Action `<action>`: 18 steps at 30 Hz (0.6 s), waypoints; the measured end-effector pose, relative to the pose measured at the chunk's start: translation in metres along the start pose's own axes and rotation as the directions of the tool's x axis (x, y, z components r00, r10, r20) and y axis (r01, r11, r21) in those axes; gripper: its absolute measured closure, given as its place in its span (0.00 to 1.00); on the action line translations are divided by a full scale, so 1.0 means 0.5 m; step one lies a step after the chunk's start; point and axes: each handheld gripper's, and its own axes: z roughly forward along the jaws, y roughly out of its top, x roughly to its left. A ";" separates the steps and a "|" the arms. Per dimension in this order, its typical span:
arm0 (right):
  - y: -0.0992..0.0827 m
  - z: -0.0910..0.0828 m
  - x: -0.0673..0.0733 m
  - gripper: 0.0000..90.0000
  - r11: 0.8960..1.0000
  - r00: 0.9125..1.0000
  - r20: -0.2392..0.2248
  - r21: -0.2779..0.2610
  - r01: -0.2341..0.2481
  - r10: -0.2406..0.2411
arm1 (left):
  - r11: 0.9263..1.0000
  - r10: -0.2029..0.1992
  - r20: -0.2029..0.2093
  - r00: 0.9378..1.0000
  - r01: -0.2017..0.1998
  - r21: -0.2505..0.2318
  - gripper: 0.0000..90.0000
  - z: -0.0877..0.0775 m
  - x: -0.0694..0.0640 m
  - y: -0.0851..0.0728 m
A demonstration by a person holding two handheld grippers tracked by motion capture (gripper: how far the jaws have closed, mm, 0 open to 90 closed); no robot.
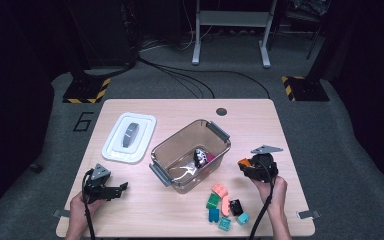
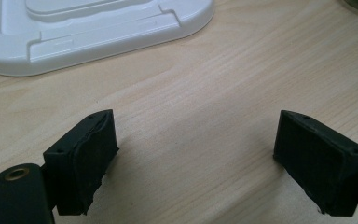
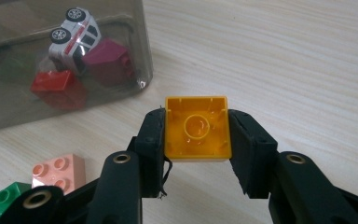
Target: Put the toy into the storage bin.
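Note:
My right gripper is shut on an orange toy brick, its hollow underside facing the camera. From above, that brick shows at the gripper's left tip, just right of the clear plastic bin. Inside the bin lie a white toy car, a dark red brick and a red brick. My left gripper rests open over bare wood near the table's front left, with nothing between its pads.
A white lid lies left of the bin; its edge sits beyond the left jaws. Several loose bricks, pink, green, teal and black, are scattered near the front edge. A pink brick and a green one lie below the right gripper.

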 end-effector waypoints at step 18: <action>0.101 -0.027 -0.003 0.65 0.997 0.999 0.014 -0.062 0.053 -0.052 | 1.000 0.000 0.000 1.000 0.000 0.000 0.14 0.000 0.000 0.000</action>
